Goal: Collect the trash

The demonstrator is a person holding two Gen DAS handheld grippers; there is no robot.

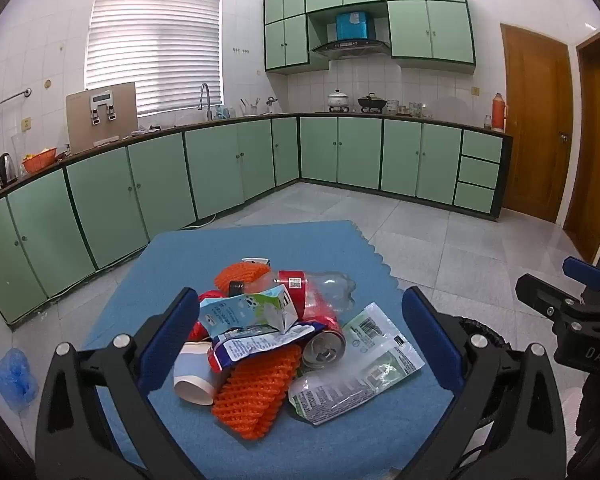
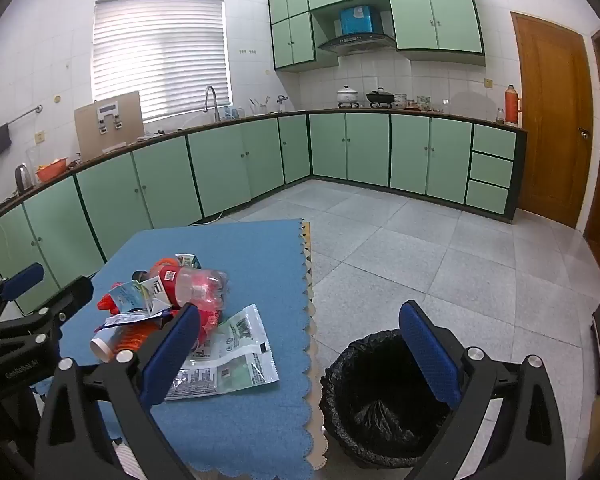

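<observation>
Trash (image 1: 284, 332) lies heaped in the middle of a blue-covered surface (image 1: 204, 256), and nothing has been picked up yet.

From the left wrist view, the left claw (image 1: 300, 340) is released, its blue pads spread wide to either side of the heap and touching none of it. The pile sits straight ahead of and below this claw: a crumpled milk carton (image 1: 248, 310) on top, a clear plastic bottle (image 1: 324, 286) with a red label behind it, a can (image 1: 325, 349) with its open end toward the camera, a paper cup (image 1: 192, 376) on its side at the left, an orange foam net (image 1: 260, 392) nearest, and a flat green and white wrapper (image 1: 364, 364) at the right. The bottle's long axis runs across the view, left to right. The right claw (image 1: 556, 288) shows at the far right edge.

From the right wrist view, the right claw (image 2: 300, 344) is also released and empty. The heap lies to its left, while a black-lined bin (image 2: 380, 396) stands on the floor just beside the surface's scalloped edge, directly below and ahead of this claw. The wrapper (image 2: 232, 352) is the piece closest to it.

My judgement: the left claw is better lined up with the pile, the right with the bin.
</observation>
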